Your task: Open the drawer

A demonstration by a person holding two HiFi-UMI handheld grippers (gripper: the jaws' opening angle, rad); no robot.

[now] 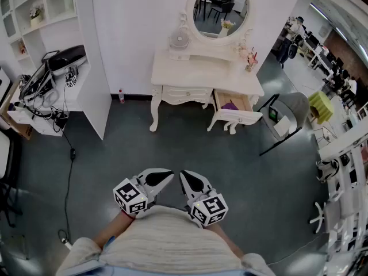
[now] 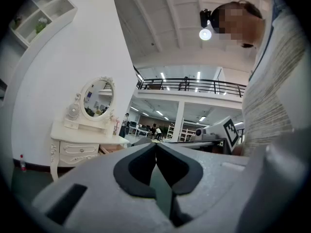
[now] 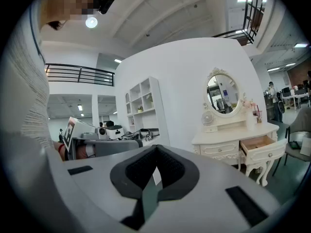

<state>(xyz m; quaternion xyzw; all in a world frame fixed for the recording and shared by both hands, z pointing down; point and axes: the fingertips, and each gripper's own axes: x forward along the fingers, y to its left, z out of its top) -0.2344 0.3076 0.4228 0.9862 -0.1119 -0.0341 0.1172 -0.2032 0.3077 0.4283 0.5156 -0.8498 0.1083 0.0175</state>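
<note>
Across wide floor (image 1: 190, 151) — drawer (image 1: 240, 117) out past dressing table (image 1: 198, 73) edge

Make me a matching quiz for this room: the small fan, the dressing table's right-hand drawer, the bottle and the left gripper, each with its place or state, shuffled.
Things
1. small fan
2. right-hand drawer
3. bottle
4. left gripper

Places and states
A. on the floor, against the wall
B. fingers together, nothing between them
C. pulled out, a purple thing inside
D. on the dressing table, left of the mirror

Pairs: 1-D, 2-C, 3-A, 4-B.
</note>
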